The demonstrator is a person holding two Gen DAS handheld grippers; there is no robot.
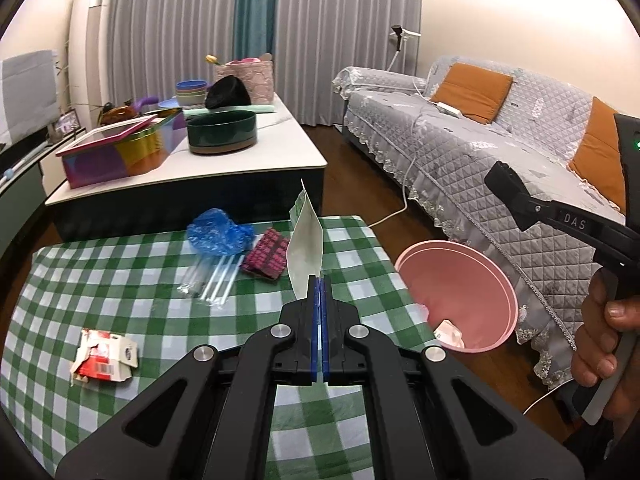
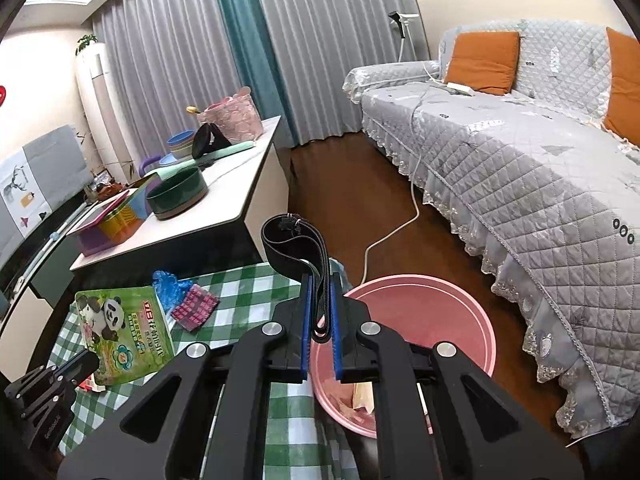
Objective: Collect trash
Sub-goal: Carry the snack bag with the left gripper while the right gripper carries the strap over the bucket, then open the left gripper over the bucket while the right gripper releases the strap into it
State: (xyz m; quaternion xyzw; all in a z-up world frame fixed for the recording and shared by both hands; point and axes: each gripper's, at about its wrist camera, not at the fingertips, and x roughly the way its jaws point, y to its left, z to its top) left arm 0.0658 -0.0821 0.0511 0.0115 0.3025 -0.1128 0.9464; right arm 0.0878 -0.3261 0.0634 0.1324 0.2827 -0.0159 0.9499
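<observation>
clamping the lower edge of a flat snack pouch (image 1: 306,250), the left gripper (image 1: 320,280) has its blue pads pressed together on it, and the pouch stands up from the tips, silver back toward this camera; from the right wrist view the same pouch (image 2: 124,332) shows a green front with a panda print and hangs over the left part of the checked tablecloth (image 2: 248,292). the right gripper (image 2: 322,280) is pinched on a black elastic band (image 2: 294,244), which loops up and back above the tips, the pads nearly together with only the band between them. the pink bin (image 2: 420,304) sits on the floor just right of the table edge, below and slightly right of the right gripper's tips, with some paper scraps already at its bottom; in the left view the pink bin (image 1: 460,284) lies to the right of the held pouch, off the table (image 1: 120,264). on the cloth beyond the pouch lie a crumpled blue plastic bag (image 1: 220,232), a bundle of clear straws (image 1: 212,284) just in front of it and a dark pink patterned packet (image 1: 266,258) beside them; a torn red and white carton (image 1: 104,356) lies apart, nearer on the left. a grey quilted sofa (image 2: 520,168) runs along the right behind the bin, and a white cable (image 2: 400,224) crosses the floor between.
</observation>
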